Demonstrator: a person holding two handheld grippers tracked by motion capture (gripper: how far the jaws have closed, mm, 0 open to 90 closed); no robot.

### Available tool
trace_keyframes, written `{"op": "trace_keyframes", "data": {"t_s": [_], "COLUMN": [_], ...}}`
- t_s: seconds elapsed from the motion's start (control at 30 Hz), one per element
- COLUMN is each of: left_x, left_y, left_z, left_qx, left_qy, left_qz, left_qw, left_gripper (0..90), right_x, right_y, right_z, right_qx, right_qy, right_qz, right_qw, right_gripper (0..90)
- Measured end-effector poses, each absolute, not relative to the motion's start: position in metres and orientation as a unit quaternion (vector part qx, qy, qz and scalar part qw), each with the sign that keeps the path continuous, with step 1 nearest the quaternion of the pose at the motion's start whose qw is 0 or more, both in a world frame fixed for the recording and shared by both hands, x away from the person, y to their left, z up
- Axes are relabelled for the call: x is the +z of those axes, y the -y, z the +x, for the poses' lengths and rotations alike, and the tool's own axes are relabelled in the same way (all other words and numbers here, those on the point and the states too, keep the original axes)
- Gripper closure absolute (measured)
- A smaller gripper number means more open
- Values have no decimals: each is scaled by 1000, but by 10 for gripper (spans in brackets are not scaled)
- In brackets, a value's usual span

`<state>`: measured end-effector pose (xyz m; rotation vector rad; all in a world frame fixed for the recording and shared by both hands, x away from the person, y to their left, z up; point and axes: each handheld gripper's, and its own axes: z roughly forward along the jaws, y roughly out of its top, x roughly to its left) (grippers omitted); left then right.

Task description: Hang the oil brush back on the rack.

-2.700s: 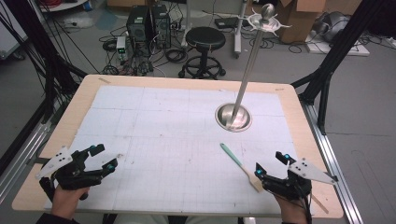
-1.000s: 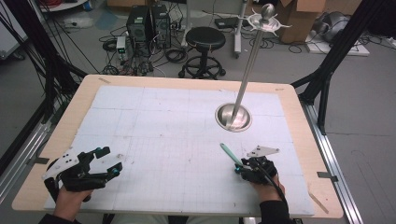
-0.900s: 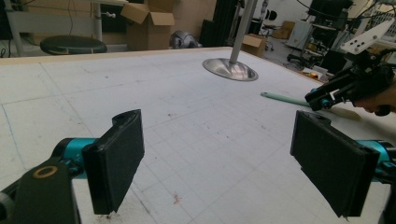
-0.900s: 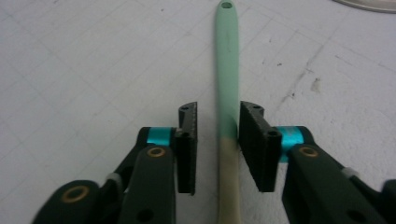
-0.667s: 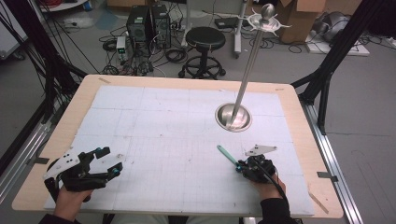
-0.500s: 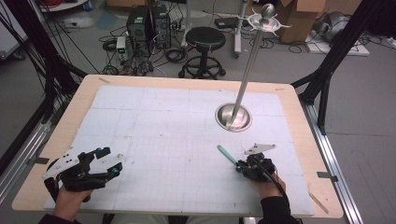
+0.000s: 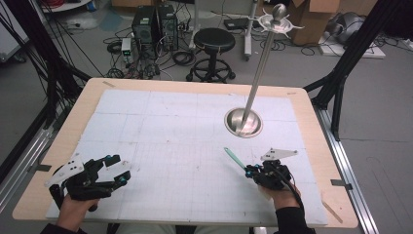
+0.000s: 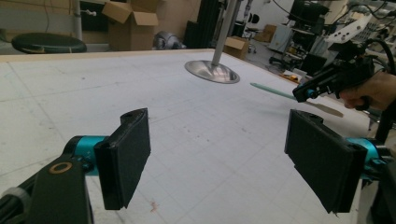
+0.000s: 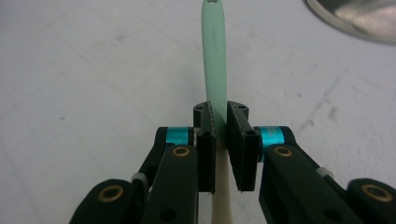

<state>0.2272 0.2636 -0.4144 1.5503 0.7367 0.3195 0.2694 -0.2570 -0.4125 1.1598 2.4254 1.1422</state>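
Your right tool [image 7: 249, 170] is clamped on a spatula [image 7: 234, 158], its two black jaws pressed against the handle where the mint-green part meets the cream-coloured part. In the right gripper view the green handle [image 9: 214, 51] runs straight away from the jaws, and the cream end passes back underneath them. In the high view the spatula sits at the near right of the desk [image 7: 73, 122], its green end pointing up and left, toward the round steel base [image 7: 243, 122] of a tilted metal pole [image 7: 260, 63]; base and spatula are near each other but apart. In the left gripper view the cream end seems to lie on the white gridded mat [image 7: 160, 146] while the green end looks slightly lifted, though you cannot tell for sure. Your left tool [image 7: 117, 169] hovers over the near left corner of the mat with its jaws spread wide and nothing between them, well apart from the spatula.
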Motion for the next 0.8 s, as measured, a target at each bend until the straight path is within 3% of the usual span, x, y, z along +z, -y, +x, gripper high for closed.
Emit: {"op": "trace_keyframes", "data": {"t_s": [0.3, 0.8], "left_x": [-409, -403], "left_y": [-252, -231], "left_z": [225, 220], "left_qx": [119, 70], "left_qy": [-294, -236], "left_qz": [682, 702], "left_qw": [659, 668], "left_gripper": [231, 241], "right_x": [-386, -375], "right_y": [232, 186], "right_z": [258, 249], "right_qx": [453, 485], "right_qy": [-826, -846], "right_qz": [323, 214], "right_qw": [96, 54], "right_gripper": [822, 821]}}
